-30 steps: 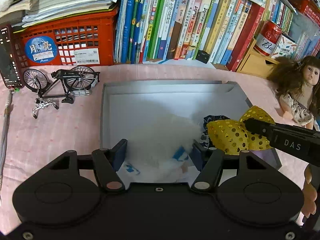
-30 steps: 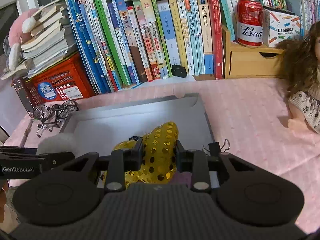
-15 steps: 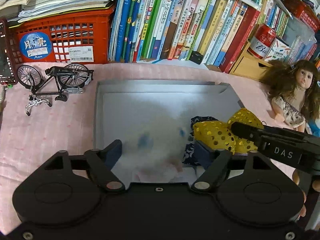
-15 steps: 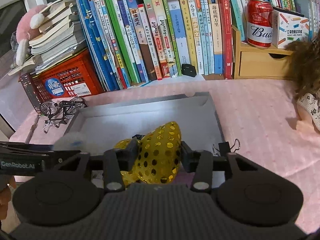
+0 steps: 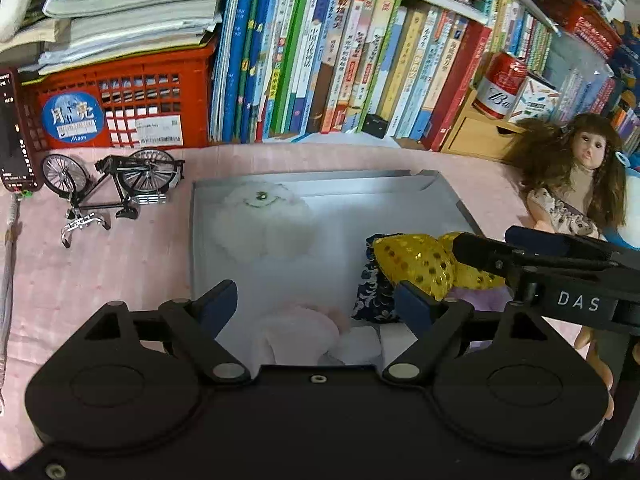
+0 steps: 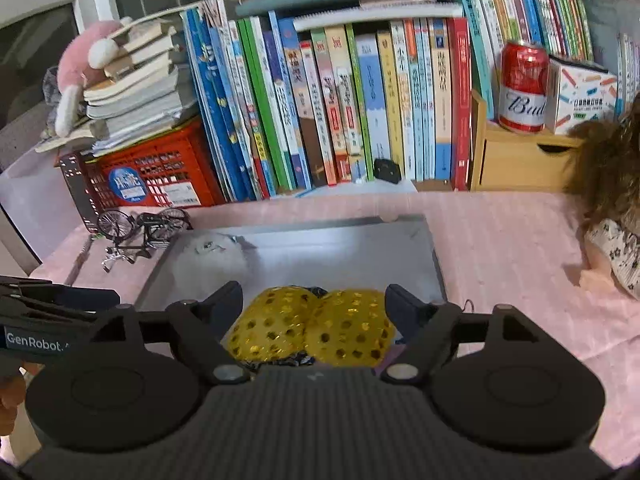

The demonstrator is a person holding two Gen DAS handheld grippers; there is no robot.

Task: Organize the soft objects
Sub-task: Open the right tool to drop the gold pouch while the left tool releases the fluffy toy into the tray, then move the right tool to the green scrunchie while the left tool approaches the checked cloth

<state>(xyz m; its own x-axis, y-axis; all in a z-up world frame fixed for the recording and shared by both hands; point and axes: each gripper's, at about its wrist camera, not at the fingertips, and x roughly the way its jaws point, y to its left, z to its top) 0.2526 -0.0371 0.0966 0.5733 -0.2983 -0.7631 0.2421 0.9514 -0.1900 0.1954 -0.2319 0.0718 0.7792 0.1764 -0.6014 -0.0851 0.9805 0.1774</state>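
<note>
A grey shallow box (image 5: 400, 196) (image 6: 340, 248) lies on the pink cloth. A white fluffy toy (image 5: 264, 224) (image 6: 216, 258) lies in its far left corner. A yellow sequined bow (image 6: 312, 330) (image 5: 420, 264) lies in the box's near right part on a dark patterned cloth (image 5: 372, 288). A pale pink soft thing (image 5: 296, 336) lies at the near edge below my left gripper. My left gripper (image 5: 316, 300) is open and empty above the box. My right gripper (image 6: 314, 300) is open, its jaws standing wide either side of the bow.
A model bicycle (image 5: 116, 188) stands left of the box. A red crate (image 5: 120, 108) with stacked books, a row of upright books (image 5: 340, 80), a wooden drawer unit (image 6: 520, 160) with a red can (image 6: 524, 84) line the back. A doll (image 5: 572, 196) lies at right.
My left gripper opened and let go of the white fluffy toy, which now lies in the box's far left corner. My right gripper opened and released the yellow bow into the box.
</note>
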